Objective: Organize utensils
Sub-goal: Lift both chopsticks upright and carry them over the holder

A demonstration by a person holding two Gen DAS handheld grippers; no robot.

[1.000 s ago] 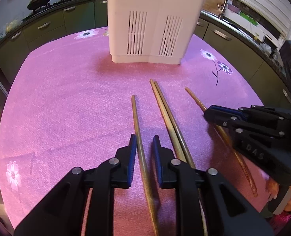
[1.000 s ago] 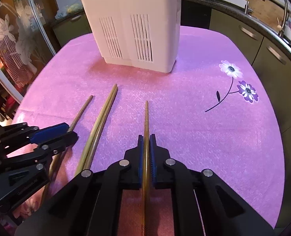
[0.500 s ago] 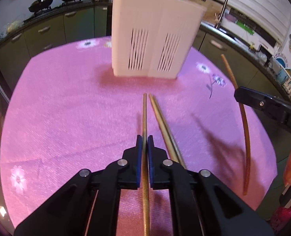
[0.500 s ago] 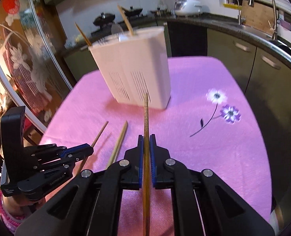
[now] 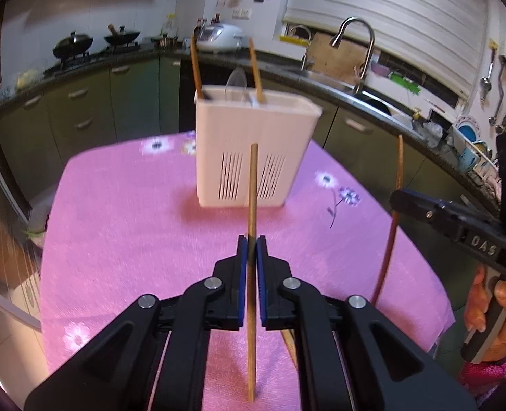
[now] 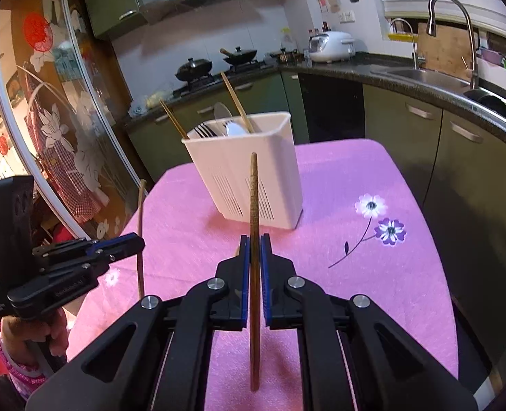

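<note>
My left gripper (image 5: pixel 252 243) is shut on a light wooden chopstick (image 5: pixel 252 185) and holds it in the air above the pink table. My right gripper (image 6: pixel 254 239) is shut on a darker brown chopstick (image 6: pixel 254 198), also raised. Each wrist view shows the other gripper from the side: the right gripper (image 5: pixel 398 200) with its dark chopstick (image 5: pixel 397 167), and the left gripper (image 6: pixel 135 241) with its light chopstick (image 6: pixel 140 212). The white slotted utensil holder (image 5: pixel 253 137) (image 6: pixel 232 167) stands ahead of both. It holds two chopsticks, a fork and spoons.
A pair of chopsticks (image 5: pixel 289 342) lies on the pink flowered tablecloth (image 5: pixel 116 233) below my left gripper, mostly hidden by it. Dark kitchen counters, a stove with pans and a sink with a faucet (image 6: pixel 468 34) ring the table. A person's hand (image 5: pixel 492 308) grips the right handle.
My left gripper closed on the chopstick that lay between its fingers. Both grippers rose from the table with their chopsticks, and the holder's open top came into view.
</note>
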